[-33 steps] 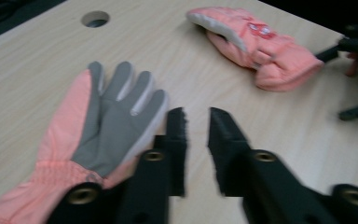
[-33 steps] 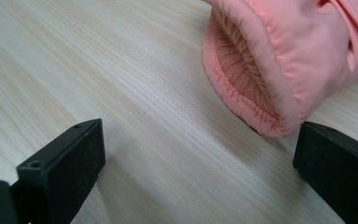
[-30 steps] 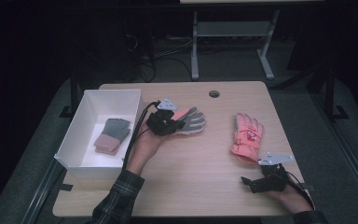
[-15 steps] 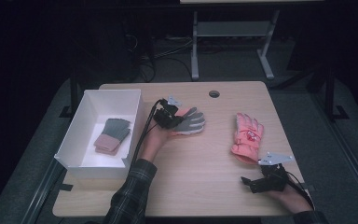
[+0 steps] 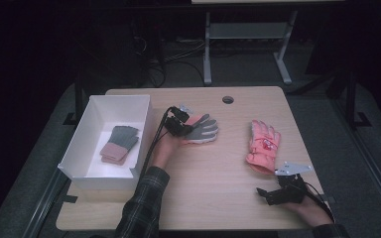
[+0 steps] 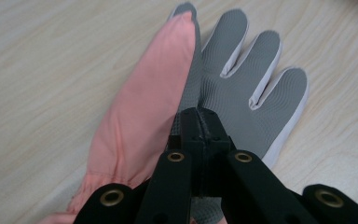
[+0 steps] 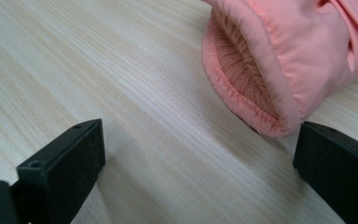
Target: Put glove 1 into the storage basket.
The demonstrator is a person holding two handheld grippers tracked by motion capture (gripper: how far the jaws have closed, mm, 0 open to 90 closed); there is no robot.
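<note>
Farthest left on the pale wooden bench (image 5: 203,198) stands a white open-topped rectangular box (image 5: 92,124), and in it lies a folded pair of knitted gloves, grey at one end and dusty pink at the other (image 5: 119,144). They look soft and light, and nothing holds them.

Just right of the box, the left gripper (image 5: 177,122) has its jaws pressed together on a padded glove with a grey ribbed palm and a salmon-pink back (image 6: 242,98). The left gripper view shows the tips pinching the grey palm fabric near the base of the fingers, with the pink side folded over beside them. This glove lies palm up, its fingers pointing away from the box. It should be limp and light; the ribbed palm looks grippy, the pink shell smoother. A pinch of palm fabric will probably lift it, though it will droop and swing.

Well right of the box lies a second padded salmon-pink glove, back up, with a small printed patch (image 5: 264,145). Its gathered cuff with a knitted lining (image 7: 242,70) faces the right gripper (image 5: 273,194), which rests near the bench's front edge with its jaws wide apart and empty. The cuff's doubled, elasticated rim looks the firmest place to bite; the puffy body would likely squash and slip.
</note>
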